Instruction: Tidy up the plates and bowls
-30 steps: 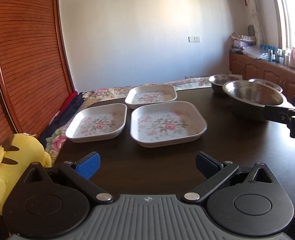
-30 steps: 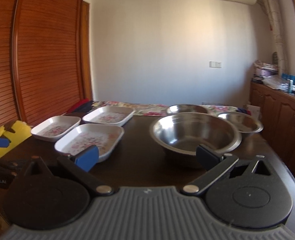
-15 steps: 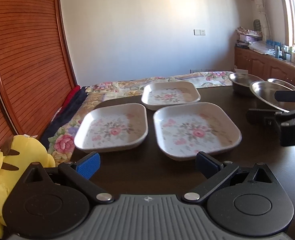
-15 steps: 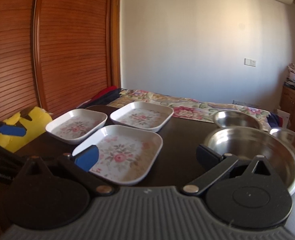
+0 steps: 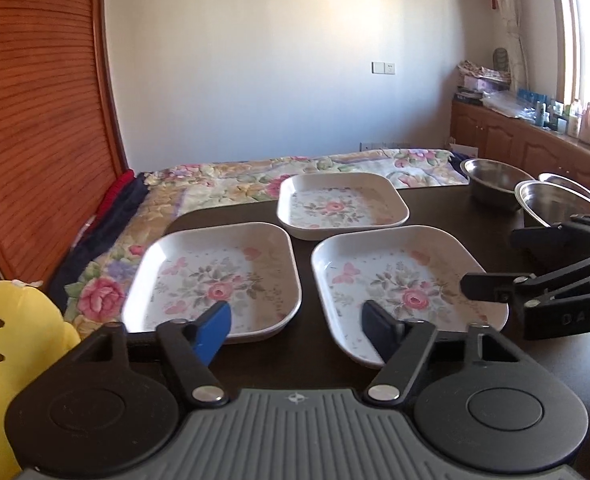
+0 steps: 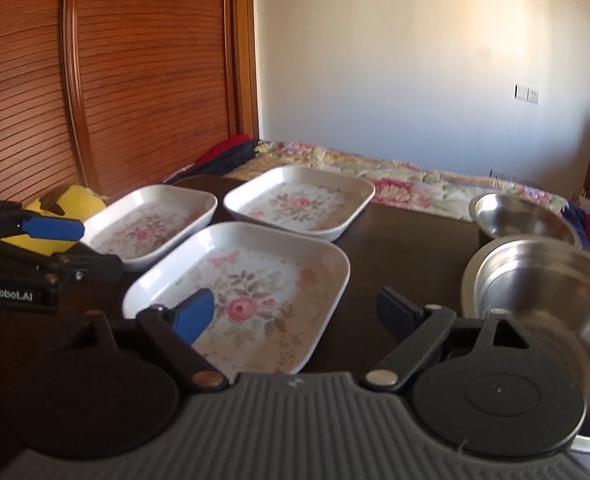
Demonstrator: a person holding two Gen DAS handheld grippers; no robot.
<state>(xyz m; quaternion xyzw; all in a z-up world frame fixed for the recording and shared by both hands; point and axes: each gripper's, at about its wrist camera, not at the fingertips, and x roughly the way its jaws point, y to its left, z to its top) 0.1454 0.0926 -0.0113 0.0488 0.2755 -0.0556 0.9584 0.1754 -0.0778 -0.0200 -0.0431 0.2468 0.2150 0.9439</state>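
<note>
Plates sit mid-frame on the dark table (image 5: 435,360), three of them: left plate (image 5: 215,276), far plate (image 5: 341,204), right plate (image 5: 403,284). Three steel bowls crowd the right edge; we point to the back bowl (image 5: 491,178) and the big bowl (image 6: 535,280). Our left gripper (image 5: 297,326) and right gripper (image 6: 295,312) both hang spread and empty. We judge the risks thus: shallow rims may slip from the pads, and the right gripper, close to the big bowl, could knock it.
</note>
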